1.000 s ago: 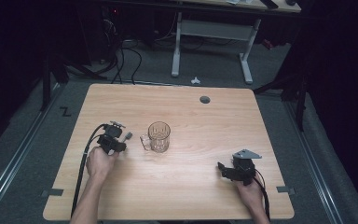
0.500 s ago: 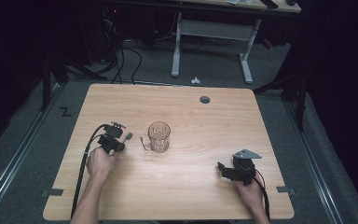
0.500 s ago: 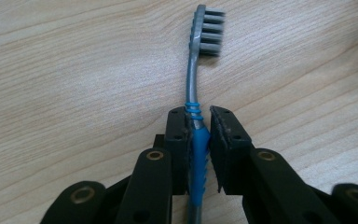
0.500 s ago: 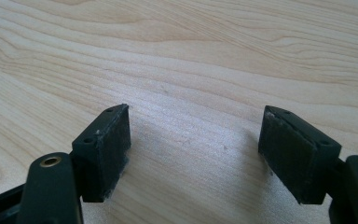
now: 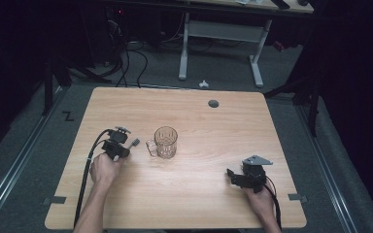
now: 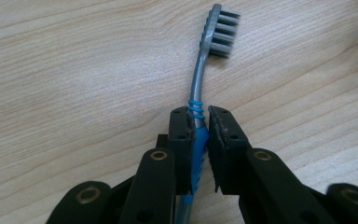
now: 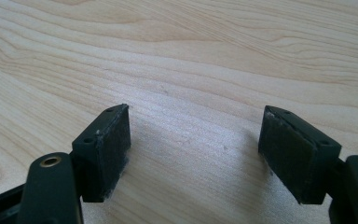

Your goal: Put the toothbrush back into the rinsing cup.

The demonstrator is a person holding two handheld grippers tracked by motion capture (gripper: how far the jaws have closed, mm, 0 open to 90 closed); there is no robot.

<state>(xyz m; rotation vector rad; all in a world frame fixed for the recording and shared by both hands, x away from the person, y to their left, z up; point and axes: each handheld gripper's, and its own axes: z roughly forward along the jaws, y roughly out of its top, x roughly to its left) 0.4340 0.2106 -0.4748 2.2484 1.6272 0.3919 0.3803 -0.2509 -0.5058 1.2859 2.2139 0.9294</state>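
A grey and blue toothbrush (image 6: 199, 84) lies on the wooden table (image 5: 199, 116), its bristle head (image 5: 135, 142) pointing toward a clear glass mug (image 5: 165, 142). My left gripper (image 6: 198, 116) is shut on the blue ribbed part of the handle, and its jaws have just been closing with the handle between them. In the high view the left gripper (image 5: 127, 147) sits just left of the mug, with the toothbrush head a short gap from the mug's handle. My right gripper (image 7: 196, 135) stands open over bare wood near the table's front right (image 5: 230, 174).
A small round hole (image 5: 213, 103) sits in the tabletop at the back right. A cable (image 5: 86, 170) trails from the left gripper toward the front edge. Beyond the table stand another desk's white legs (image 5: 183, 48) and a dark carpeted floor.
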